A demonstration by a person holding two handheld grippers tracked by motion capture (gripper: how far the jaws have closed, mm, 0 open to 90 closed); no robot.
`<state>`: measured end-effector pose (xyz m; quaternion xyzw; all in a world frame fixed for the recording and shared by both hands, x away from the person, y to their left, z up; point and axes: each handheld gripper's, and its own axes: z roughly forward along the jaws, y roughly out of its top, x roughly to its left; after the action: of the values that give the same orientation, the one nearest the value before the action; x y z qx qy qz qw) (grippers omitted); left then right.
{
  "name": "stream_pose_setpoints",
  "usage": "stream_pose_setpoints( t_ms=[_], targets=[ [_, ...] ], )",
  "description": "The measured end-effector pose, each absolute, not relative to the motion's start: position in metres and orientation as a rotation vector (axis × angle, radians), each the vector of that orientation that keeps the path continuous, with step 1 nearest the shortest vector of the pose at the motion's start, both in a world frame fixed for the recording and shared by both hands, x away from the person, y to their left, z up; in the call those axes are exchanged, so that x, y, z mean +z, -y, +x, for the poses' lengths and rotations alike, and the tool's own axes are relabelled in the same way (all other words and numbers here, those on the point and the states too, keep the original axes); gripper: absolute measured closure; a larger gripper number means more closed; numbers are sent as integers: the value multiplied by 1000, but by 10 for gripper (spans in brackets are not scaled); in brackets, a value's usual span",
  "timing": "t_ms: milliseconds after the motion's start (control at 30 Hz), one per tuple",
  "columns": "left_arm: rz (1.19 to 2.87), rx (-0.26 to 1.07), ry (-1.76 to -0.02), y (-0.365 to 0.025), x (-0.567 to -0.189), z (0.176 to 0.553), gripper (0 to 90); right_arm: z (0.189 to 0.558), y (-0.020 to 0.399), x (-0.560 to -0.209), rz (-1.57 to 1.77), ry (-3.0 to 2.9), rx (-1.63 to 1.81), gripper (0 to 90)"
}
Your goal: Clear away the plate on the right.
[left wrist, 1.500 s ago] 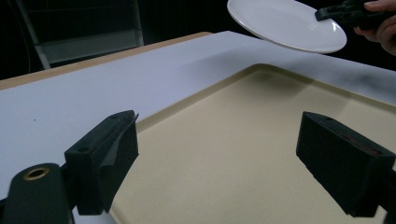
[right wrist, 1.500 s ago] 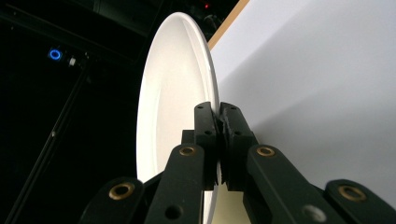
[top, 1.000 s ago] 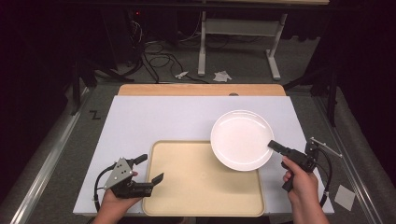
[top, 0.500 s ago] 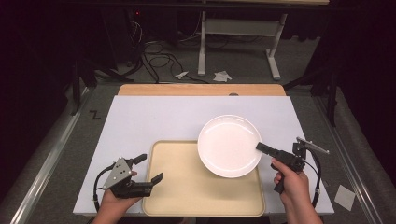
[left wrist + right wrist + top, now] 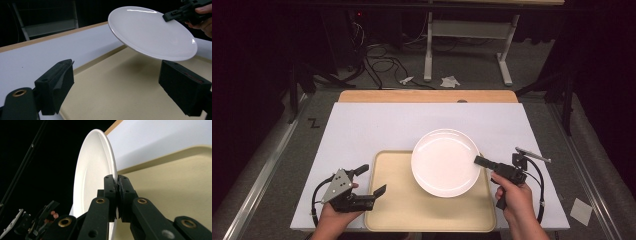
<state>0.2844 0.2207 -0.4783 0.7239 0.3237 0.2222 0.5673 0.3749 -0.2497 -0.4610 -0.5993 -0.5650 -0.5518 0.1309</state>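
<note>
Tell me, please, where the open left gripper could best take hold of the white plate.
On the near-left rim of the white plate, from the left gripper's side, opposite the right gripper. The plate hangs tilted above the tray, so its thin lip is exposed there.

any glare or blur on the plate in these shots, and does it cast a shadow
Left gripper view: thin glare streak along the plate rim, soft shadow beneath it on the tray, near jaws blurred. Right gripper view: plate rim sharp, no glare. High view: evenly lit, surroundings dark.
</note>
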Motion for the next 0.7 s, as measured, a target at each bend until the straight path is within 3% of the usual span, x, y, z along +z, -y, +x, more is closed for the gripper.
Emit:
stream_pose_setpoints(
  t_ms=[700],
  targets=[
    [1698, 522, -760, -221, -478, 284, 135, 373, 217, -466, -1676, 1767, -1524, 887]
  ],
)
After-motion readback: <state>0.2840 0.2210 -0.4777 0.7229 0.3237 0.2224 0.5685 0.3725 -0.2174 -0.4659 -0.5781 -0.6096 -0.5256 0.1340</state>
